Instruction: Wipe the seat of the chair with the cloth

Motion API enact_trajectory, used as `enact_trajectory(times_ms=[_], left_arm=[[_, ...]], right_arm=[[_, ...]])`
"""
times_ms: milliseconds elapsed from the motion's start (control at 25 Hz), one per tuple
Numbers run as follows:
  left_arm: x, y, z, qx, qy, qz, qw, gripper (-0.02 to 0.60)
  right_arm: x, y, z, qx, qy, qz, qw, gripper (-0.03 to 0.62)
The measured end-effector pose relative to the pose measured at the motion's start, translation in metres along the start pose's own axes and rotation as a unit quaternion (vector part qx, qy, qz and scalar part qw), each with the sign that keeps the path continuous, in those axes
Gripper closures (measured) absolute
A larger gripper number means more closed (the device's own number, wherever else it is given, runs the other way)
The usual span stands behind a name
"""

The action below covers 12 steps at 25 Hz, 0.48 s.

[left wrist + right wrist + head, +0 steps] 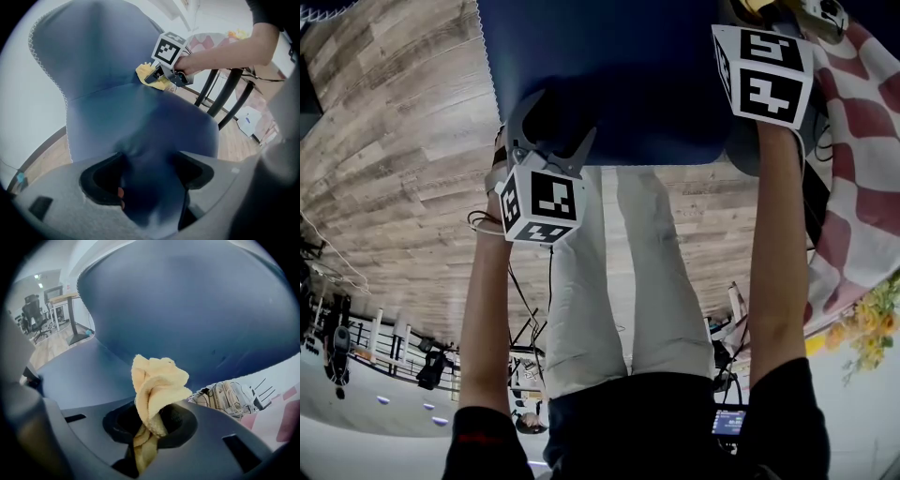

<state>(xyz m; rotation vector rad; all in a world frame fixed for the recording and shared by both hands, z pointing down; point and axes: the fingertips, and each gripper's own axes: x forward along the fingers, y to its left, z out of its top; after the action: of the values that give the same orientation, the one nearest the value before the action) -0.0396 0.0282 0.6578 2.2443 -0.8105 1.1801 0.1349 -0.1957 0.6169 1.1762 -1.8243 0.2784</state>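
The blue chair seat [619, 75] fills the top of the head view; its backrest [93, 51] rises behind it. My left gripper [548, 127] is at the seat's front edge, jaws closed over the blue padding [147, 187]. My right gripper [150, 427] is shut on a bunched yellow cloth [157, 385], held just above the seat [84, 376] near the backrest [197, 305]. In the left gripper view, the right gripper [161, 75] and the cloth [149, 74] sit at the join of seat and back. Only a scrap of cloth [759, 6] shows in the head view.
A red-and-white checked cloth [862, 141] hangs at the right with yellow flowers [867, 333] below it. The person's legs [619, 281] stand on the wooden floor [394, 141] before the chair. Black table legs [220, 93] and a desk with office chairs [61, 301] stand beyond.
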Motion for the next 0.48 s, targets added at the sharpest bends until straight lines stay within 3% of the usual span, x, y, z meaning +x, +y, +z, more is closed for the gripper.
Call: enact_trajectory(times_ms=[480], left_arm=[[0.001,-0.001,0.001,-0.002,-0.003,0.007,1.0,0.232]], right_arm=[[0.003,0.011,0.004,0.037,-0.02,-0.012,0.999,0.539]])
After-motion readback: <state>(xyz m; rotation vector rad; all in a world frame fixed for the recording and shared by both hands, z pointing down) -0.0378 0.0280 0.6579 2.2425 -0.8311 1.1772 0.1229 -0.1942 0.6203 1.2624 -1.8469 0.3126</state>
